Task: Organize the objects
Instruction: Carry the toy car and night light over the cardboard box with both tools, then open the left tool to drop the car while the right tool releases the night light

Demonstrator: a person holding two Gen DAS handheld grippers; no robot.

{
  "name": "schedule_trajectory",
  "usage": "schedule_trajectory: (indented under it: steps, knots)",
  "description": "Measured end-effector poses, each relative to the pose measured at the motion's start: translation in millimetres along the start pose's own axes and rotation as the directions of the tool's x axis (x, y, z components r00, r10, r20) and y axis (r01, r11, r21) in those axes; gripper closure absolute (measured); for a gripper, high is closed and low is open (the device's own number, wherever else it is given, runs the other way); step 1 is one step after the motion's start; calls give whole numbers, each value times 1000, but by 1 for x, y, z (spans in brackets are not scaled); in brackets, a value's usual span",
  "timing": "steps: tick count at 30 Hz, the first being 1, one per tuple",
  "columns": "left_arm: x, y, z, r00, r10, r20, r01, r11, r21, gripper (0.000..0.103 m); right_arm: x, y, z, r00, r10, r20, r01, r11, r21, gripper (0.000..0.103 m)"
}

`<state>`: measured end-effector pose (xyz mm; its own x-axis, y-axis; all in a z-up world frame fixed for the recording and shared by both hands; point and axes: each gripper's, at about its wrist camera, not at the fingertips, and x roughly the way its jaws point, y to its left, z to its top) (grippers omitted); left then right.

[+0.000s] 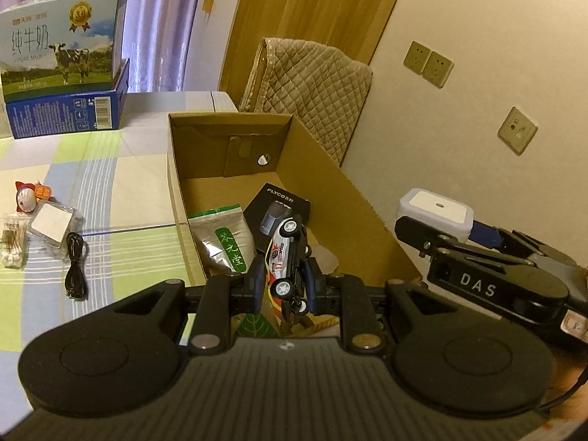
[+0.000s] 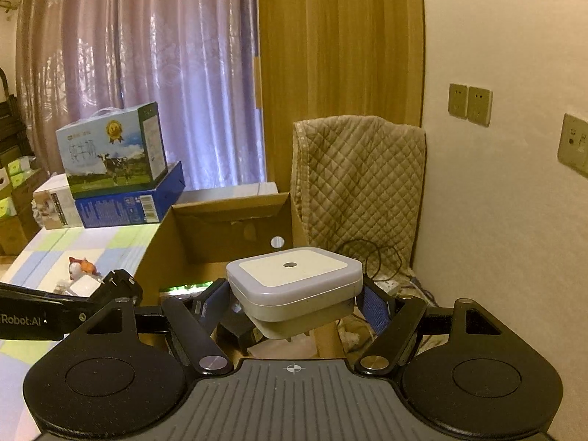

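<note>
1. Two things already lie in the cardboard box (image 1: 367, 198): one foil pouch (image 1: 224, 235) with a green label and one black carton (image 1: 275, 202) printed with a shaver.
2. One toy car (image 1: 288, 257) is clamped nose-up between the fingers of the left gripper (image 1: 284, 288), above the near end of the box and not yet set down.
3. One white square plug-in device (image 2: 294, 279) is clamped in the right gripper (image 2: 294, 303), near the box's right wall, also not yet placed.
4. Four small things wait on the checked cloth (image 1: 121, 198), well apart from the box: one cat figurine (image 1: 27, 194), one bag of cotton swabs (image 1: 14, 242), one bagged white block (image 1: 53, 226) and one coiled black cable (image 1: 75, 268).
5. My judgement: about a third through, with two in, two in hand and four left.
</note>
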<state>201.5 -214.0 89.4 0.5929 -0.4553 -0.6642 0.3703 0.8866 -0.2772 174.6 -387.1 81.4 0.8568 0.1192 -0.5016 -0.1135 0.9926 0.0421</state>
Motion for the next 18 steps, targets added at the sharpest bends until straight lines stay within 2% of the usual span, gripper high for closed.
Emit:
schedule_trajectory:
  steps: [2, 3, 4, 5, 18]
  knots:
    - [7, 3, 2, 1000, -4, -11, 4, 1000, -5, 85, 5, -1, 0, 1000, 4, -4, -4, 1000, 5, 31]
    - [10, 4, 3, 1000, -8, -11, 8, 1000, -12, 80, 7, -2, 0, 1000, 6, -6, -6, 1000, 8, 31]
    - [13, 7, 4, 1000, -8, -9, 8, 1000, -20, 69, 10, -3, 0, 1000, 8, -9, -8, 1000, 11, 31]
    - [16, 9, 5, 1000, 1, -9, -1, 1000, -21, 67, 11, -3, -1, 1000, 9, -13, -9, 1000, 14, 31]
    - [1, 27, 4, 998, 52, 22, -52, 999, -14, 66, 13, 1, -4, 999, 41, -35, -41, 999, 24, 31]
